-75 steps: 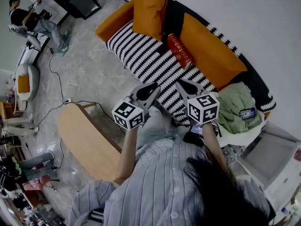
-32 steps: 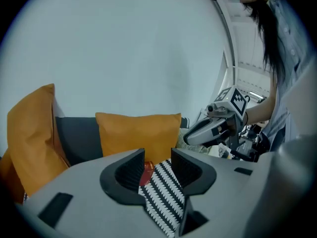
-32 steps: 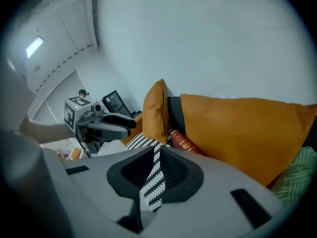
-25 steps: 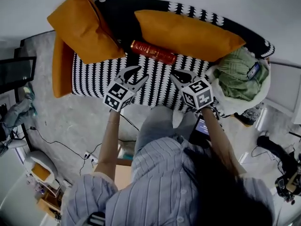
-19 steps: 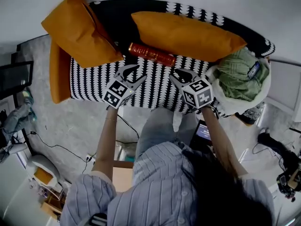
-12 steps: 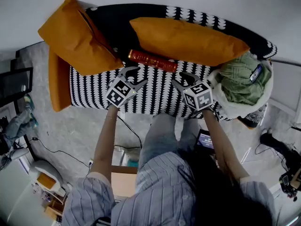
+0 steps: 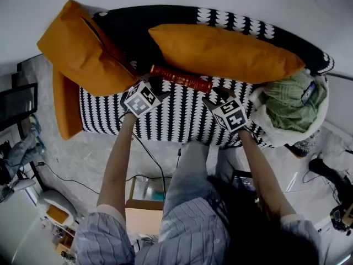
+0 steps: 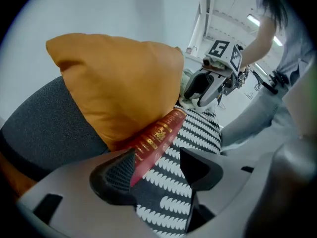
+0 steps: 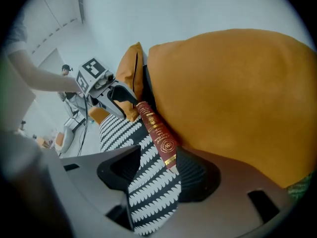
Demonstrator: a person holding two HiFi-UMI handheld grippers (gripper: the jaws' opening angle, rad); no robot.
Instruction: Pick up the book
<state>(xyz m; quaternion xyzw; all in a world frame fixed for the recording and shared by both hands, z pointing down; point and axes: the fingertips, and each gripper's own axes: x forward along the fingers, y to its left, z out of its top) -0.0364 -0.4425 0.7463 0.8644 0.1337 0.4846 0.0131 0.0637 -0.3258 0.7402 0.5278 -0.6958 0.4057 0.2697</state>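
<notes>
The person's striped cotton sleeve [image 7: 113,231] is hanging nearest. Beyond it the left gripper [image 7: 156,85] and the right gripper [image 7: 216,94] are opening, jaws spread, each straddling one end of the red hardback book [image 7: 181,78] without pinching it. The book is lying on the black-and-white scallop-patterned sofa seat [image 7: 176,117], leaning against a plump orange cushion [image 7: 220,51]. Its gold spine lettering is showing too small to read.

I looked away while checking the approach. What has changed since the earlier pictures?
Both the left gripper and right gripper came down to the two ends of the book; their jaws are opening, one end between each pair, nothing gripped yet. The book stayed against the orange cushion on the sofa.
</notes>
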